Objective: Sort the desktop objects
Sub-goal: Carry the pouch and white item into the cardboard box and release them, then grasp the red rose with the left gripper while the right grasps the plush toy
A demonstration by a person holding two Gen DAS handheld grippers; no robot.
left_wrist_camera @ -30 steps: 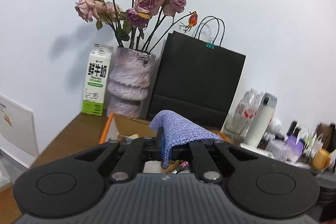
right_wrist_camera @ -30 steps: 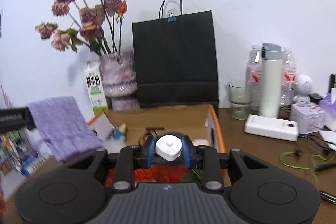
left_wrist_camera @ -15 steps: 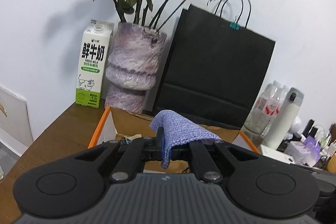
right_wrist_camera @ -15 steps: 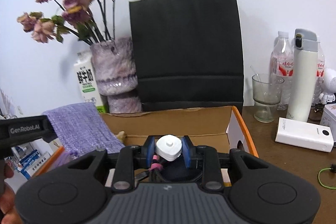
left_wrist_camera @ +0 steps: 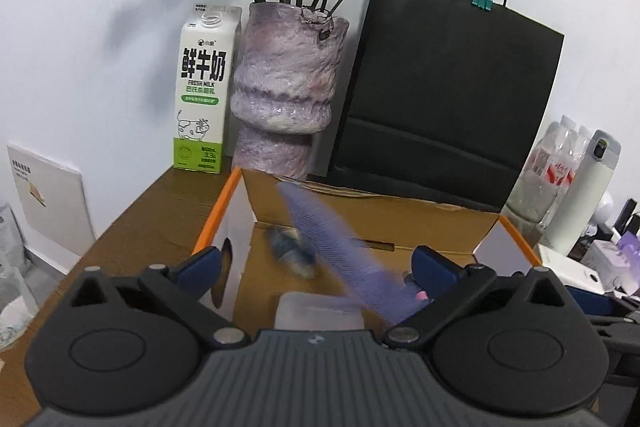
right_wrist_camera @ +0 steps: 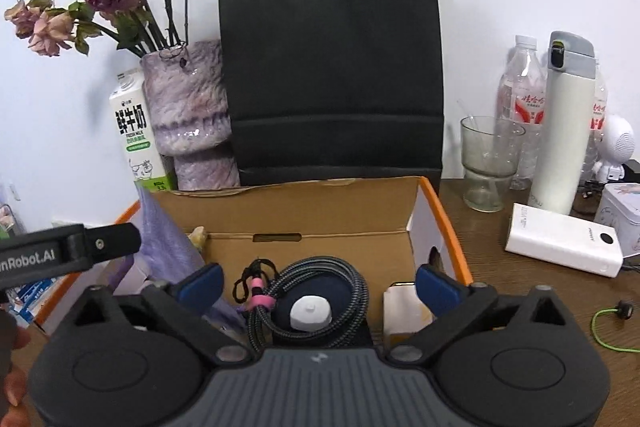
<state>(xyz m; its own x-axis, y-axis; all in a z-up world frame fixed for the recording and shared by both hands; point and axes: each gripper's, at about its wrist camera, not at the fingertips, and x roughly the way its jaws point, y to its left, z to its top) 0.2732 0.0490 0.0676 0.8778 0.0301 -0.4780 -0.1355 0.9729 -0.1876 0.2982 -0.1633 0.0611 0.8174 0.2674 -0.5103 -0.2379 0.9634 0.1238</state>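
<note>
1. Opening over the cardboard box (left_wrist_camera: pixel 372 215), the left gripper (left_wrist_camera: pixel 316 267) has its jaws spread; the blurred purple cloth (left_wrist_camera: pixel 340 251) passes between them, unpressed.
2. Opening too, the right gripper (right_wrist_camera: pixel 318 287) grips nothing; the white charger plug (right_wrist_camera: pixel 311 313) lies inside the box on a coiled braided cable (right_wrist_camera: pixel 352 287).

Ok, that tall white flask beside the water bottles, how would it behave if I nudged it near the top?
The white flask stands upright, tall on a narrow base, so a high push would probably tip it. Its smooth round body looks slippery and apt to roll. It might knock the water bottles or the glass beside it.
</note>
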